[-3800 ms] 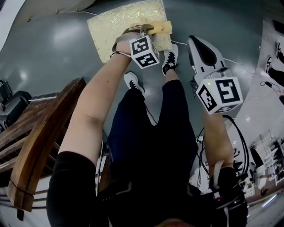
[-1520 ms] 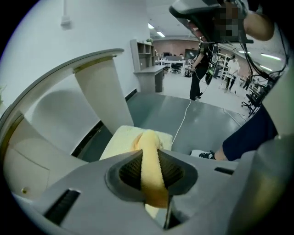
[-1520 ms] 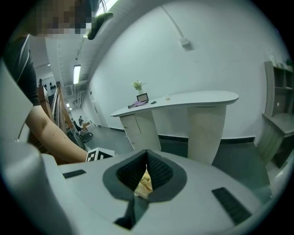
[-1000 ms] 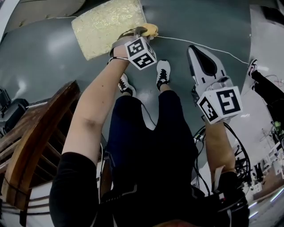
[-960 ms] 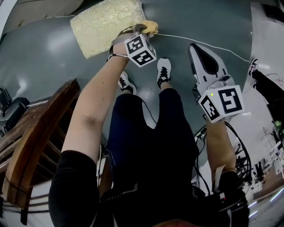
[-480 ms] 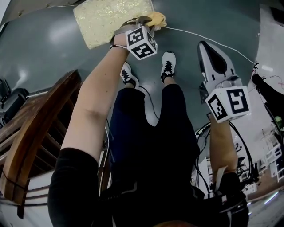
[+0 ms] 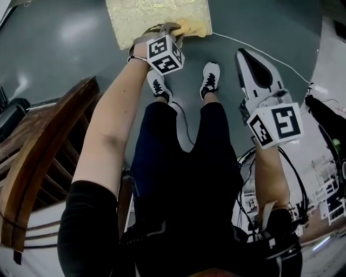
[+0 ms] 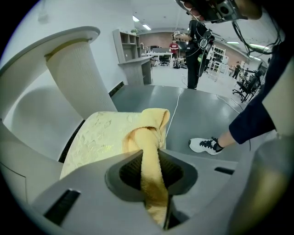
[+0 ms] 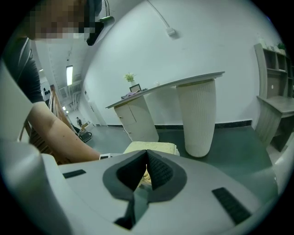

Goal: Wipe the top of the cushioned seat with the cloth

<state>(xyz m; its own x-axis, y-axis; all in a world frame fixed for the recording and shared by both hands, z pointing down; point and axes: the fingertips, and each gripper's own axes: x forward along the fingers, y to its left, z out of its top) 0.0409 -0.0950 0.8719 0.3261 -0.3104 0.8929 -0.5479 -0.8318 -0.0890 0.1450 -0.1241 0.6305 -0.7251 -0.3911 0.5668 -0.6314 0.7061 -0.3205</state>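
The cushioned seat lies on the floor ahead of my feet, at the top of the head view, pale patterned top facing up. The cloth now rests on the seat's near right corner. Half a second ago and a second ago it hung past that corner over bare floor, so my stroke ran off the edge and has come back on. My left gripper has its jaws pinched on the cloth. In the left gripper view a yellow strip of the cloth runs up between the pads and bunches into a fold on the seat, right at the edge. I judge the wipe is under way but only this corner is being covered, and most of the top stretches away to the left, untouched by the cloth. The next pass should carry the fold across that span, pressed flat, because a bunched wad wipes only a narrow track. My right gripper hangs well off to the right over the floor, its jaws pressed together on nothing and taking no part in the wipe. A thin white cable runs across the floor just beside the seat's right corner, and a stroke going off the edge again could snag it.
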